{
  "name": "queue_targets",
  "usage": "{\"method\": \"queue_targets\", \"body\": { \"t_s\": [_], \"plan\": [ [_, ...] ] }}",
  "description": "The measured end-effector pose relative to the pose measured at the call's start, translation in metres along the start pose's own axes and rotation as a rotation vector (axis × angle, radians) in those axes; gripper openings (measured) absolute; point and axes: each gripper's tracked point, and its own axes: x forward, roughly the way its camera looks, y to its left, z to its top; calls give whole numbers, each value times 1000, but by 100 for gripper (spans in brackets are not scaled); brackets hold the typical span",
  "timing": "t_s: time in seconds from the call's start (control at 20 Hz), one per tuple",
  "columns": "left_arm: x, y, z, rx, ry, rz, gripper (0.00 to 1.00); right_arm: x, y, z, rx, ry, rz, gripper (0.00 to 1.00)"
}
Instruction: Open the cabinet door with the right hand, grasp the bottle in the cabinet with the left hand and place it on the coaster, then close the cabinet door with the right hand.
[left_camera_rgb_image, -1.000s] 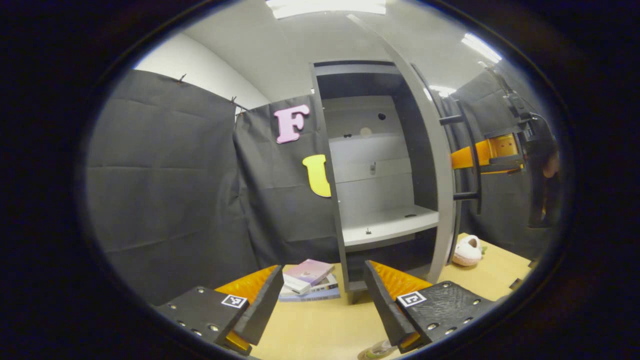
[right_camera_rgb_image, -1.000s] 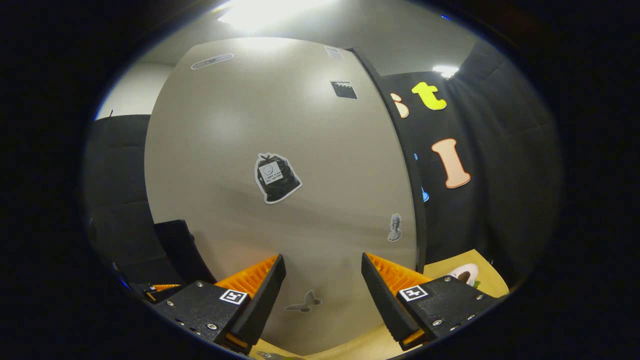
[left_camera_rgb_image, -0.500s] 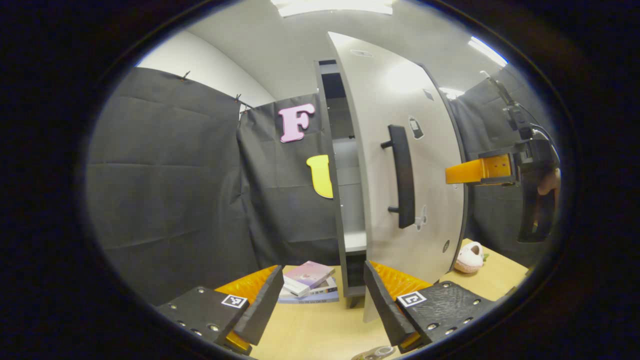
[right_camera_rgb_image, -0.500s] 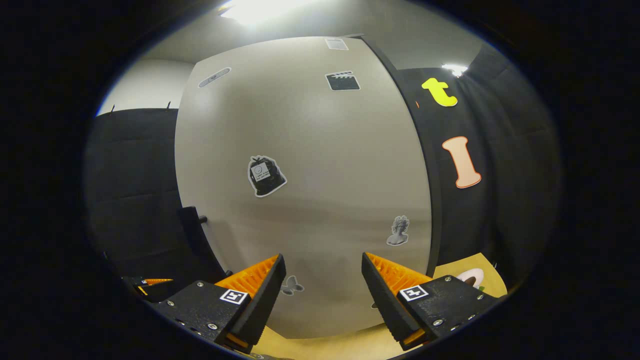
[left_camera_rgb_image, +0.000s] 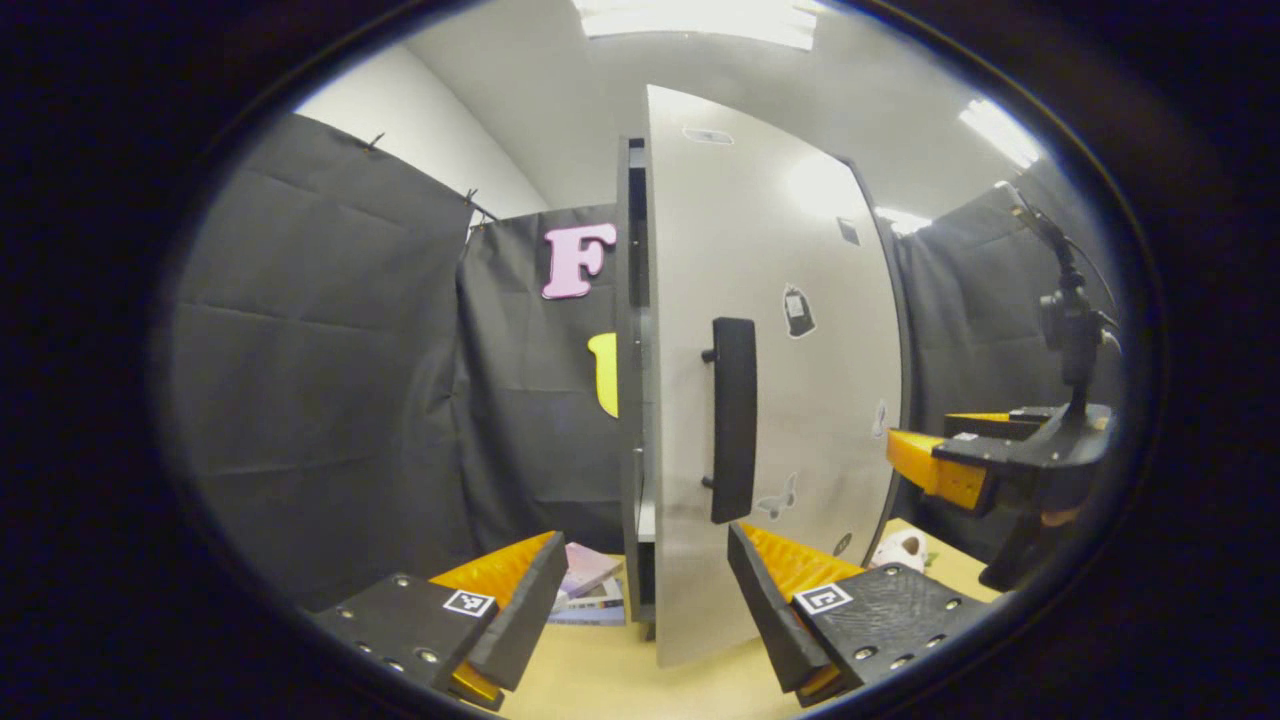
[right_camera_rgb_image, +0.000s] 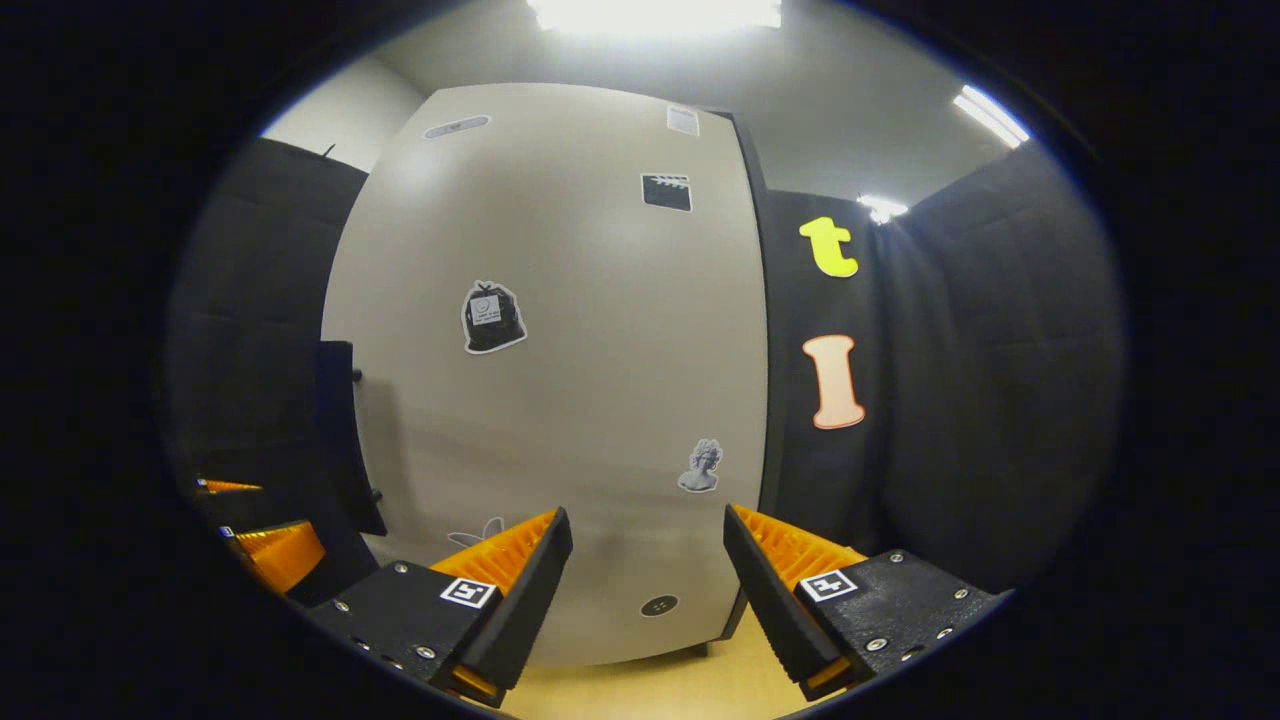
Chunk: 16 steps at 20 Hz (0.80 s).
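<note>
Closing step: tall grey cabinet door (left_camera_rgb_image: 790, 400) with black bar handle (left_camera_rgb_image: 733, 420) nearly shut, narrow gap left. Right gripper (right_camera_rgb_image: 648, 585) faces door front, fingers apart, empty, placed for push. Left gripper (left_camera_rgb_image: 645, 610) near table (left_camera_rgb_image: 600, 680), fingers apart, empty. Cannot tell where bottle is.

The cabinet door (right_camera_rgb_image: 560, 400) is a plain pale grey-beige dotted with small black-and-white stickers, among them a black bag-shaped sticker (right_camera_rgb_image: 492, 317) with a white label, a black clapperboard sticker (right_camera_rgb_image: 666, 192) and a grey bust sticker (right_camera_rgb_image: 701, 467). In the left gripper view its handle (left_camera_rgb_image: 733, 420) is solid black and the cabinet's edge (left_camera_rgb_image: 630, 400) is a darker grey. The table (left_camera_rgb_image: 600, 680) is light yellowish wood, the stacked books (left_camera_rgb_image: 590, 585) show pink and blue covers, and the small plush toy (left_camera_rgb_image: 898, 550) is white.
</note>
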Motion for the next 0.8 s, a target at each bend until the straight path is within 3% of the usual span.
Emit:
{"method": "queue_targets", "body": {
  "t_s": [0.1, 0.15, 0.2, 0.3, 0.4, 0.45, 0.8],
  "plan": [
    [7, -8, 10, 13, -14, 4, 96, -7, 9, 7, 12, -26, 26, 94],
    [10, -15, 15, 20, -18, 2, 89, -9, 10, 8, 17, -29, 26, 94],
    [11, -22, 18, 27, -25, -4, 96, -13, 9, 9, 23, -28, 28, 94],
    [14, -34, 27, 47, -43, -16, 96, -18, 15, 7, 49, -11, 53, 90],
    [14, -42, 32, 62, -53, -22, 96, -23, 11, 7, 53, -3, 45, 94],
    [13, -45, 33, 59, -53, -24, 92, -25, 10, 6, 51, 0, 46, 94],
    [6, -51, 30, 18, -39, -27, 92, -40, 7, 2, 39, 12, 52, 94]
  ]
}}
